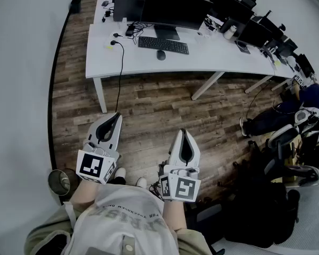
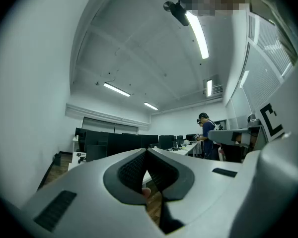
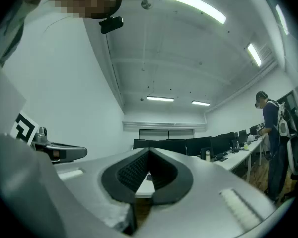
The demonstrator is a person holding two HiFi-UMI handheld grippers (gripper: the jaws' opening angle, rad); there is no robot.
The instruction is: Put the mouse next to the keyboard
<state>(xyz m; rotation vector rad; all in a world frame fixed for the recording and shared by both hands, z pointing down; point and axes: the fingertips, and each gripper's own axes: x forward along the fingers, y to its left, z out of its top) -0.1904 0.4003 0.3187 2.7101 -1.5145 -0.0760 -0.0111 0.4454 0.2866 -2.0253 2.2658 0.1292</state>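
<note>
In the head view a dark mouse (image 1: 161, 55) lies on the white desk (image 1: 149, 62), just in front of the black keyboard (image 1: 164, 45). Both grippers are held over the wooden floor, well short of the desk. My left gripper (image 1: 116, 116) is shut with nothing in it. My right gripper (image 1: 183, 133) is also shut and empty. In the left gripper view the left gripper (image 2: 146, 150) has its tips meeting, and the room lies beyond. The right gripper (image 3: 149, 150) looks the same in its own view, jaws pressed together.
A monitor (image 1: 175, 8) stands behind the keyboard, and a cable (image 1: 119, 73) hangs off the desk's front edge. More desks with monitors run to the right, where a seated person (image 1: 303, 108) works. A metal bin (image 1: 58, 182) sits at the lower left; bags (image 1: 260, 211) lie at the right.
</note>
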